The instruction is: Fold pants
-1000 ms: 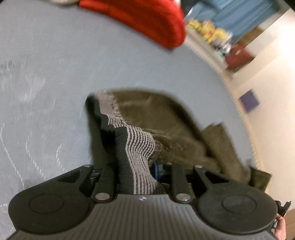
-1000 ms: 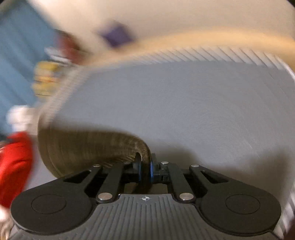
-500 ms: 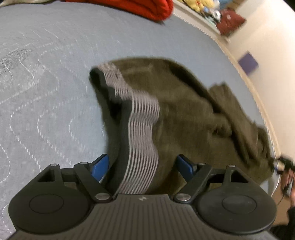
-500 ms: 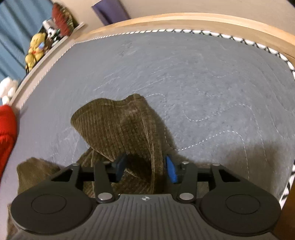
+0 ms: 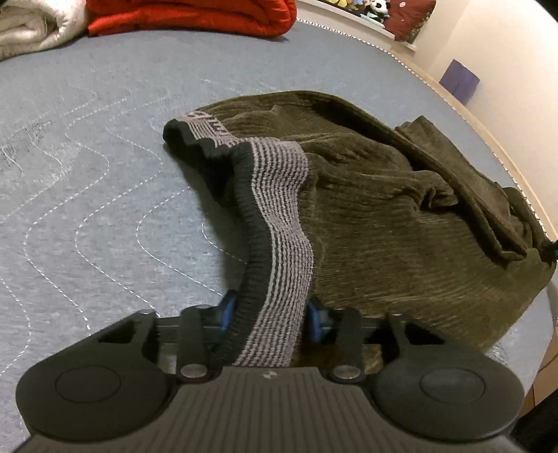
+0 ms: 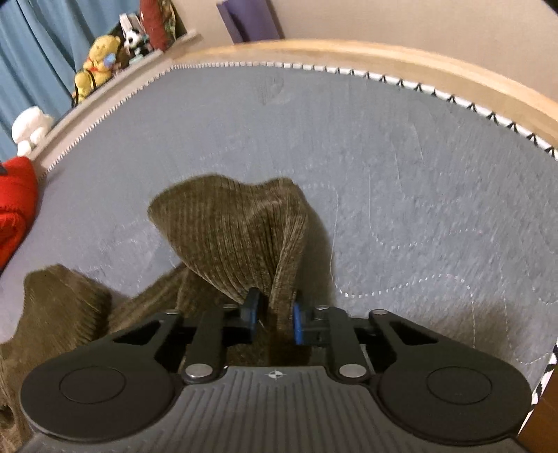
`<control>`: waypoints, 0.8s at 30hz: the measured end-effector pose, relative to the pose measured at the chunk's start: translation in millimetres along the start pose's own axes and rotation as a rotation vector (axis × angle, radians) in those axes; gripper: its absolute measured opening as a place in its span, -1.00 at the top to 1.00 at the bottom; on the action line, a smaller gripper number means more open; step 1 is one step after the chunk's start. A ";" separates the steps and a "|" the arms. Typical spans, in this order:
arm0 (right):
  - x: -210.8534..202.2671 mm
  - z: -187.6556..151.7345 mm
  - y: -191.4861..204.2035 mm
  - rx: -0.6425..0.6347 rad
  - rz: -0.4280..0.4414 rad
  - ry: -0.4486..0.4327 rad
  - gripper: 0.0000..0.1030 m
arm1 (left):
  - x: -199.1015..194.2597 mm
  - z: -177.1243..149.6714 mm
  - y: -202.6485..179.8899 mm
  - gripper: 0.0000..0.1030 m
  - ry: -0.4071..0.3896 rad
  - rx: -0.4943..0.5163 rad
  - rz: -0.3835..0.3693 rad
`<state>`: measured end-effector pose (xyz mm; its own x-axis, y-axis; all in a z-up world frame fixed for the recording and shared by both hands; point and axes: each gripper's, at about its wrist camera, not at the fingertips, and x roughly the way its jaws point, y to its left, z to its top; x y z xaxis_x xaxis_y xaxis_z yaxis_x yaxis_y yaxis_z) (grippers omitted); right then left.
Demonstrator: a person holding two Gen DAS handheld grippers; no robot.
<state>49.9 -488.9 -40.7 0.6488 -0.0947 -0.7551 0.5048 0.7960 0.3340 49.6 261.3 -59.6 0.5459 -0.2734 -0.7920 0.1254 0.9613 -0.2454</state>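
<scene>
Olive corduroy pants point(image 5: 383, 209) lie crumpled on the grey quilted bed point(image 5: 87, 174). Their striped grey-and-black waistband point(image 5: 275, 195) runs from the bed up into my left gripper point(image 5: 270, 313). Its jaws are closing, and the blue pads touch both sides of the band. In the right wrist view a fold of a pants leg point(image 6: 230, 237) rises like a tent off the bed point(image 6: 383, 174) into my right gripper point(image 6: 273, 313). Those jaws are closing too, with the cloth pinched between the pads. More of the pants bunches at the lower left point(image 6: 59, 299).
A red blanket point(image 5: 191, 15) and a white one point(image 5: 31, 28) lie at the far end of the bed. The wooden bed frame point(image 6: 418, 66) curves round the far side. Stuffed toys point(image 6: 97, 59) sit on a ledge by blue curtains, and a purple box point(image 5: 458, 80) stands by the wall.
Both grippers held the cloth, opened wide half a second ago, and have closed in on it again. The left gripper moved lower along the waistband; the pants spread out more on the bed.
</scene>
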 end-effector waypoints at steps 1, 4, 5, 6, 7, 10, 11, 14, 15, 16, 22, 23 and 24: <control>-5.3 0.6 -1.7 0.016 0.009 -0.022 0.71 | -5.0 1.3 -0.2 0.31 -0.002 0.006 -0.003; -18.5 2.5 -6.3 0.060 0.028 -0.078 0.73 | -28.4 1.7 9.0 0.43 -0.015 -0.025 -0.028; -22.0 3.0 -7.2 0.069 0.039 -0.092 0.74 | -36.6 0.4 14.6 0.45 -0.020 -0.047 -0.036; -25.2 3.3 -7.6 0.076 0.051 -0.103 0.74 | -43.4 -1.8 19.9 0.45 -0.021 -0.062 -0.044; -27.7 3.3 -7.4 0.082 0.065 -0.109 0.74 | -48.8 -4.0 23.4 0.46 -0.018 -0.069 -0.051; -32.6 0.4 -4.5 0.094 0.106 -0.108 0.74 | -69.2 -15.2 26.4 0.46 -0.006 -0.041 -0.046; -34.0 -1.1 -3.4 0.095 0.128 -0.096 0.74 | -75.0 -17.4 28.4 0.46 -0.003 -0.038 -0.043; -34.8 -4.7 3.8 0.050 0.219 -0.030 0.74 | -91.4 -28.0 35.9 0.46 0.013 -0.044 -0.039; -34.9 -6.9 6.2 0.022 0.235 -0.010 0.74 | -92.9 -30.6 38.8 0.45 0.021 -0.044 -0.035; -35.4 -8.5 6.6 0.001 0.239 0.004 0.74 | -92.1 -34.3 41.3 0.44 0.038 -0.050 -0.030; -30.5 -19.1 -6.5 -0.071 0.173 0.089 0.63 | -84.8 -28.8 31.0 -0.11 0.085 -0.014 0.125; -30.9 -18.9 -9.5 -0.071 0.162 0.094 0.61 | -91.4 -23.8 27.3 -0.18 0.056 0.006 0.167; -30.5 -19.0 -13.7 -0.065 0.157 0.100 0.61 | -98.3 -18.6 22.1 -0.31 0.027 0.026 0.210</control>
<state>12.4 -485.6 -33.0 0.6555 0.0908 -0.7497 0.3620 0.8335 0.4174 -16.7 308.7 2.5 0.5402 -0.0676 -0.8388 0.0331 0.9977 -0.0591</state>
